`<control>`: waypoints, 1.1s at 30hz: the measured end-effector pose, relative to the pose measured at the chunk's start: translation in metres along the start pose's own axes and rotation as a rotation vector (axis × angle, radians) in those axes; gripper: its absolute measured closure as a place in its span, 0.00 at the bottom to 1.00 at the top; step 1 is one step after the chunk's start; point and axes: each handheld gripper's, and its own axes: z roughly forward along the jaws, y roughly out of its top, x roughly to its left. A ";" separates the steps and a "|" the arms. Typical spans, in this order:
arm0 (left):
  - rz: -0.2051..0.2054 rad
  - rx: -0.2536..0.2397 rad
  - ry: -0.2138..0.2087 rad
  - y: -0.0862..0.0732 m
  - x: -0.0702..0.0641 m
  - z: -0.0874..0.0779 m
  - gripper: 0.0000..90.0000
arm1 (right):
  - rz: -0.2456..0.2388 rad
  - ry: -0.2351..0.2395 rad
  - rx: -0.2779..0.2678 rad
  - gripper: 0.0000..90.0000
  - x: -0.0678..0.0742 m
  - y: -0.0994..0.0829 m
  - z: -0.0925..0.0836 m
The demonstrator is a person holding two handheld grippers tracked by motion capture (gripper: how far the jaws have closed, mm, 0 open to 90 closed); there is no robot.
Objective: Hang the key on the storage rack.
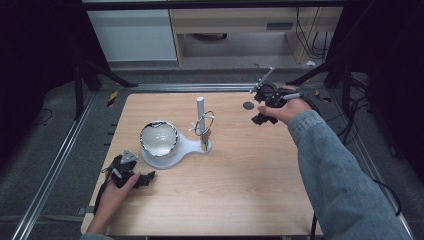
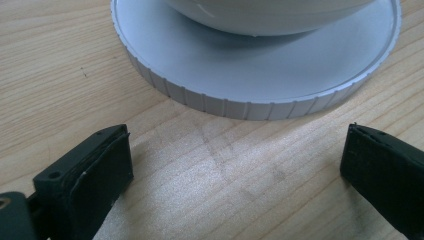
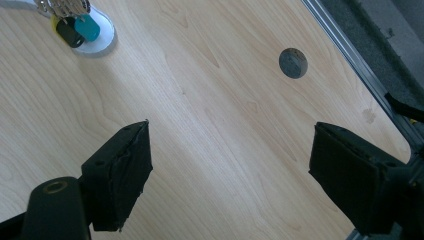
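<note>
Desk (image 1: pixel 235 195) edges frame everything here, and the white stand (image 1: pixel 172 147) sits a little left of its middle, a good landmark. The stand's round ribbed base carries a shiny bowl (image 1: pixel 159 137); a narrow neck runs right to a smaller foot with an upright post (image 1: pixel 200 107), a wire ring (image 1: pixel 205 122) and a few small coloured tags (image 3: pixel 77 30).

The left tool (image 1: pixel 146 178) rests on the desk just in front of the stand's round base, toward the person, near the desk's left front corner. Its jaws stand apart with only bare wood between them, released, and in the left gripper view the ribbed rim (image 2: pixel 240 107) lies just beyond the tips, not touching.

The right tool (image 1: pixel 260 114) is well to the right of the stand and farther back, close to the desk's far edge. It too is released, jaws wide over open wood, grasping nothing. A small dark disc (image 1: pixel 248 105) lies flat beyond it, near the far right edge where the metal rail (image 3: pixel 350 55) runs.

Between the stand and the right edge the wood is open; the front half right of the left tool likewise.
</note>
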 end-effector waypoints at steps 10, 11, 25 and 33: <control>-0.004 -0.003 0.003 0.000 0.000 0.000 0.00 | 0.057 -0.029 -0.038 0.18 0.000 -0.035 0.016; -0.004 -0.003 0.003 0.000 0.000 0.000 0.00 | 0.065 -0.031 -0.038 0.18 0.000 -0.039 0.019; -0.005 -0.002 0.003 0.000 -0.001 0.000 0.00 | 0.089 0.032 -0.027 0.21 0.022 -0.080 0.056; -0.005 -0.002 0.003 0.000 0.000 0.000 0.00 | 0.129 0.066 -0.007 0.21 0.028 -0.102 0.082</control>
